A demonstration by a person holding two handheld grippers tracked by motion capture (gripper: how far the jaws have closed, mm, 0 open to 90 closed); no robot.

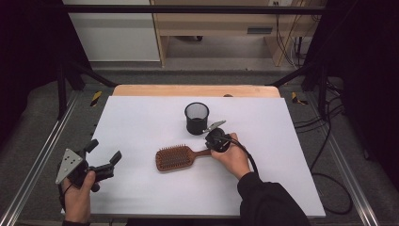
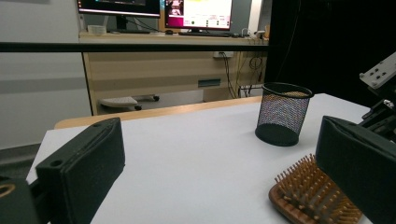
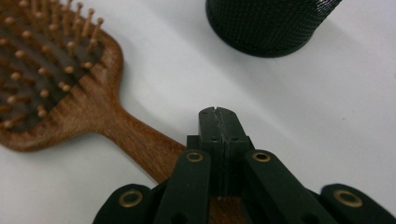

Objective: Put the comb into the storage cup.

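Observation:
A wooden paddle hairbrush (image 1: 175,157) lies bristles-up in the middle of the white table (image 1: 141,117), its handle pointing right. A black mesh cup (image 1: 196,118) stands upright just behind it. My right gripper (image 1: 214,143) hangs over the end of the handle, pointing down. In the right gripper view its jaws (image 3: 218,116) are pressed together with nothing between them, just above the brown handle (image 3: 135,140), and the cup's base (image 3: 268,23) is beyond. My left gripper (image 1: 103,151) rests open near the table's front left corner. Its wide-apart jaws (image 2: 219,172) frame the brush (image 2: 313,193) and cup (image 2: 282,114).
The table's wooden far edge (image 1: 195,90) meets a metal frame rail (image 1: 188,9). Beyond it stand a light wood desk (image 2: 168,65) with monitors. Cables (image 1: 329,141) trail over the floor at the right.

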